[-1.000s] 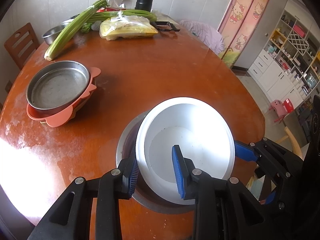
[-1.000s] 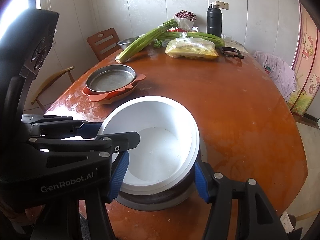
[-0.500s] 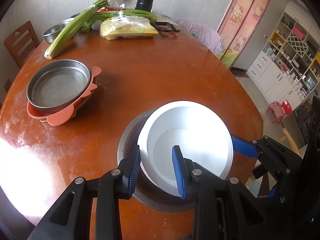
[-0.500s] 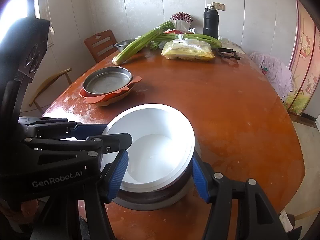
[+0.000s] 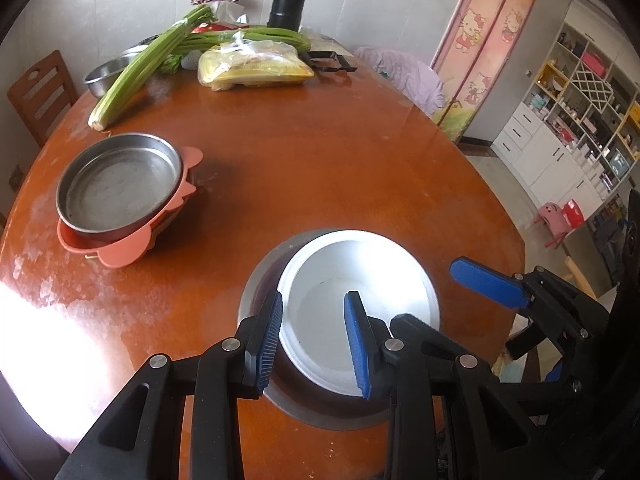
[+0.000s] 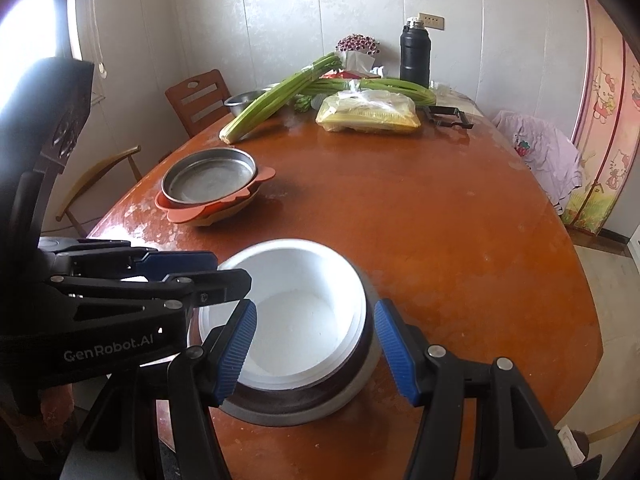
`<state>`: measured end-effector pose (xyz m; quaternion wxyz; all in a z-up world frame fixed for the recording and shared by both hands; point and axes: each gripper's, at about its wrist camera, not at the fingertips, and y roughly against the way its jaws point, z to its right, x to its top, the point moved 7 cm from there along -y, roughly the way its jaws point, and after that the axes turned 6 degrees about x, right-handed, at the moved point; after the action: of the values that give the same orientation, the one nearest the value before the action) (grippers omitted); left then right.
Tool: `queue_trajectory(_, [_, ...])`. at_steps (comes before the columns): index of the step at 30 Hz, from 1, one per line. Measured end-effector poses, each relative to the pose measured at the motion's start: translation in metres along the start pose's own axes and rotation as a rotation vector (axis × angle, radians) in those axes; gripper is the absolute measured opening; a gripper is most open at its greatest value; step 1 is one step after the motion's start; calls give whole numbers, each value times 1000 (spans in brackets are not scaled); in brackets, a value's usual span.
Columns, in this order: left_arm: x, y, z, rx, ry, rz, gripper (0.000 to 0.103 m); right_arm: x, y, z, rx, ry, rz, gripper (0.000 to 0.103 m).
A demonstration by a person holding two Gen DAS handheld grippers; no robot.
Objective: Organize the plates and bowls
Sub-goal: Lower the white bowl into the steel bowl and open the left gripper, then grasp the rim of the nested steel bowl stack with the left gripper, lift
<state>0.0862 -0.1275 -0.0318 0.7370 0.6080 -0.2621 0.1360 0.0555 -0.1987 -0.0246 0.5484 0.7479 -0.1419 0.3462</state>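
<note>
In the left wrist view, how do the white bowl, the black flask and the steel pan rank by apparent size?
1. white bowl, though it is nearest the camera
2. steel pan
3. black flask, farthest away, so its true size is unsure

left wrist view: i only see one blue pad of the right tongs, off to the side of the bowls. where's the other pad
Observer: The right wrist view shows both. On the right tongs, the other pad hangs over the near rim of the white bowl.
Operator: and the pad i can see
Observer: It sits outside the wall of the metal bowl, with a gap between them.
Operator: is the white bowl down inside
Observer: Yes, it is nested in the metal bowl. From this side its rim stands a little above the metal rim.
</note>
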Motion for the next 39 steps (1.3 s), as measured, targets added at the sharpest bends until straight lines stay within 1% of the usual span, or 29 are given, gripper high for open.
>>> queue_trajectory(7, [7, 6, 4, 13, -20, 36, 33, 5, 4, 6, -3, -10, 16, 62])
queue_trajectory(10, [10, 9, 3, 17, -18, 51, 35, 6, 7, 8, 2, -15, 26, 62])
queue_trajectory(13, [12, 11, 0, 25, -15, 62, 37, 8, 9, 10, 2, -17, 37, 64])
queue_trajectory(17, [12, 14, -4, 39, -10, 73, 38, 11, 11, 13, 3, -25, 49, 65])
queue_trajectory(22, [11, 13, -12, 65, -5, 77, 39, 14, 12, 21, -8, -41, 63, 68])
queue_trajectory(29, [7, 9, -21, 73, 17, 63, 40, 12, 9, 32, -13, -68, 58, 68])
queue_trajectory(34, [1, -1, -31, 52, 52, 28, 40, 6, 5, 39, -15, -86, 46, 69])
queue_trajectory(39, [-8, -14, -39, 18, 97, -11, 41, -4, -7, 45, -2, -111, 2, 69])
